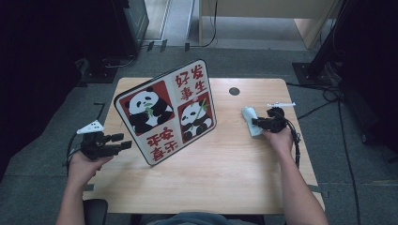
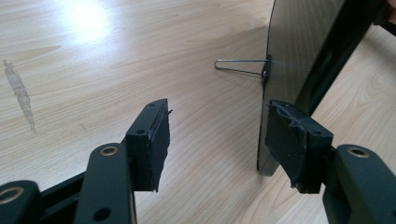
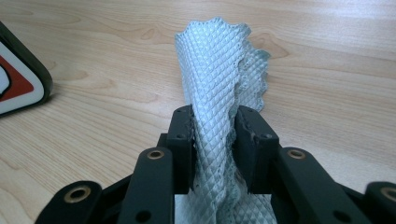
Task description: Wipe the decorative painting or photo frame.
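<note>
Pale-blue cloth [image 3: 219, 79] sits bunched between the right hand-held gripper's [image 3: 213, 123] jaws.

One light wooden table [image 1: 225, 173] fills the middle of the high view, with one round dark grommet hole [image 1: 234, 91] near its upper right. On it are one upright panda-printed red-and-white sign board [image 1: 166, 111], centre-left, and one pale blue quilted cloth [image 1: 249, 119], centre-right. Two black two-jaw grippers appear, the left gripper [image 1: 123, 141] at lower left and the right gripper [image 1: 257, 123] at right.

panda board [image 1: 166, 112]: 好发事生 top, 平安喜乐 btm
</note>
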A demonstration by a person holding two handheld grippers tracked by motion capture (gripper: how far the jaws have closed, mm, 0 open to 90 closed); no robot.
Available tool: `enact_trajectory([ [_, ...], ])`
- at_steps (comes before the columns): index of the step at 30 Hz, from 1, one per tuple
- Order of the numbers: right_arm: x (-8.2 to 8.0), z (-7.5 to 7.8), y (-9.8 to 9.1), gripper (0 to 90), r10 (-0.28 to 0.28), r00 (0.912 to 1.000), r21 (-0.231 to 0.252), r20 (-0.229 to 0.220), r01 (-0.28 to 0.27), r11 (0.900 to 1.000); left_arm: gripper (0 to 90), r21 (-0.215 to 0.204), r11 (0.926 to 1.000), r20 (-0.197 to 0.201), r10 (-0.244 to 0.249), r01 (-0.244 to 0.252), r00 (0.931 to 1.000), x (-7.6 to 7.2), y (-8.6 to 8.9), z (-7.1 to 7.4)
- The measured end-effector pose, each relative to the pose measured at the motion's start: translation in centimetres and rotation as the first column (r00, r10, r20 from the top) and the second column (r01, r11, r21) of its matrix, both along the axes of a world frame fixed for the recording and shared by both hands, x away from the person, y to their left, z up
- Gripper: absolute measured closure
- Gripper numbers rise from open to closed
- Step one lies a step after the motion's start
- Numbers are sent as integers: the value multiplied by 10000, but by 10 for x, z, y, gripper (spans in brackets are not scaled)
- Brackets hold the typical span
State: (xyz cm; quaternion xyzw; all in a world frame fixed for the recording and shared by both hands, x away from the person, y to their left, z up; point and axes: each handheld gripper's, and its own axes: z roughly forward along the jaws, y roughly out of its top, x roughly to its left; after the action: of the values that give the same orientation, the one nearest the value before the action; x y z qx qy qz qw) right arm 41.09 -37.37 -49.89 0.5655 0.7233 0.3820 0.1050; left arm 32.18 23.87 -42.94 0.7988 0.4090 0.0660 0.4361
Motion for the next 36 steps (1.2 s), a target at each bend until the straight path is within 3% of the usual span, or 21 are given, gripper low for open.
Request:
enact_trajectory([
  [9, -1, 5, 2, 506, -115, 9992, 7, 384, 115, 9999, 389, -21, 10000, -63, 67, -67, 10000, 3, 1, -2],
  [18, -14, 22, 4, 471, -41, 9964, 117, 848, 32, 9999, 385, -55, 9996, 15, 270, -270, 9996, 9, 1, -4],
  [22, -22, 28, 5, 464, 73, 9941, -70, 1081, -66, 10000, 385, 36, 9996, -30, 278, -278, 9996, 13, -1, -6],
  [31, -46, 33, 4, 439, 461, 9881, -236, 1464, -431, 9988, 384, 66, 9986, 114, 518, -518, 9986, 20, -3, -12],
  [36, -60, 33, 4, 430, 662, 9864, -176, 1502, -643, 9978, 382, 287, 9976, 208, 621, -627, 9979, 24, -4, -16],
])
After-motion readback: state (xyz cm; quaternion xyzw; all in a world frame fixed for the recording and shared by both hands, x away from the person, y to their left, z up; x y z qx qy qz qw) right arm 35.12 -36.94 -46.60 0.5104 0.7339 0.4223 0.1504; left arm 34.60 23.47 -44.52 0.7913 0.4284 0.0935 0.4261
